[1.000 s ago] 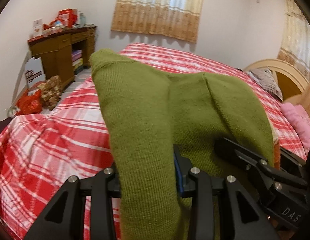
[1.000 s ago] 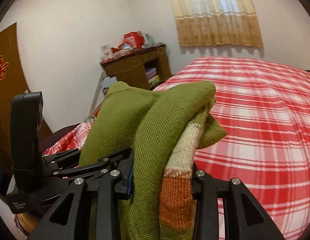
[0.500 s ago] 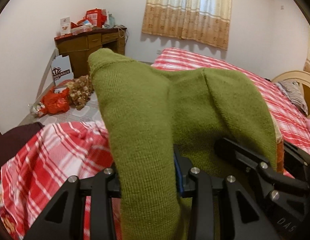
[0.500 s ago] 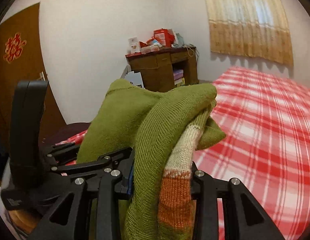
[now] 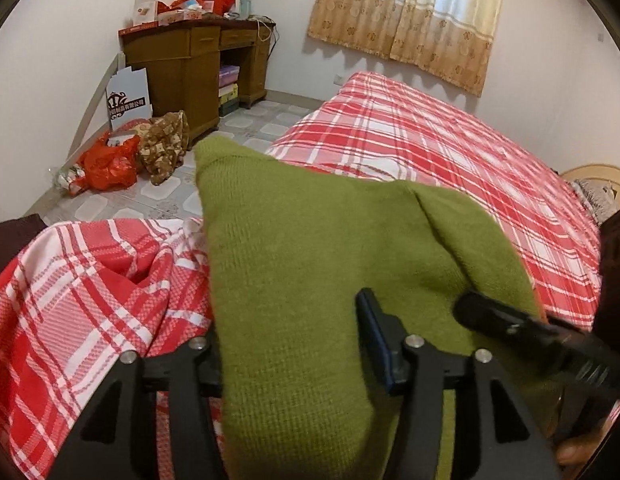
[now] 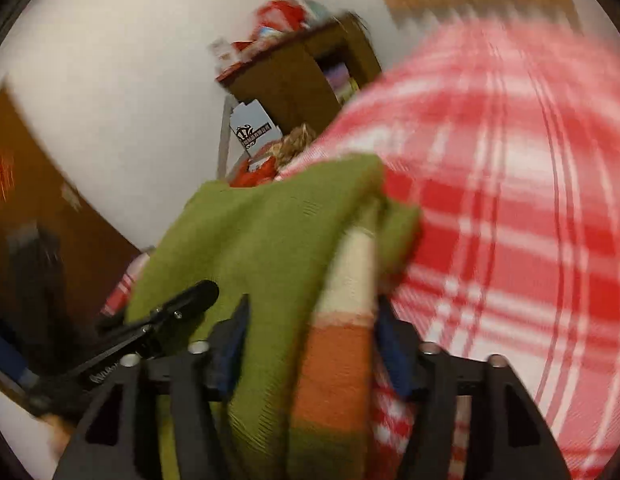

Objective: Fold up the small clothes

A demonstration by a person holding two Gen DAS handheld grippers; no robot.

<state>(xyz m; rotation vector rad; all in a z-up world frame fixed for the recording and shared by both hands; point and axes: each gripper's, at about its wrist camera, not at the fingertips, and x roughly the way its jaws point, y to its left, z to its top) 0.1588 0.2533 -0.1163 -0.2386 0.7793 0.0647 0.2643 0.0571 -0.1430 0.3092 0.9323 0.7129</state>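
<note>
The green knit garment (image 5: pixel 310 264) hangs lifted over the near left part of the red plaid bed (image 5: pixel 449 152), bunched between both tools, with a cream and orange striped band (image 6: pixel 345 320) showing in the right wrist view. The step in hand looks like carrying the doubled garment down onto the bedspread. To do it well, both tools should probably descend together and level, so the far fold lands first and flat, with the edges kept aligned and the cloth kept taut enough not to crumple. The right view is blurred, so slower travel would likely help placement. The left gripper (image 5: pixel 294 344) is clamped on a thick fold of the green knit, its jaws held moderately apart by the cloth's bulk. The right gripper (image 6: pixel 310 332) likewise pinches the green knit and striped band together, the cloth filling its gap.
</note>
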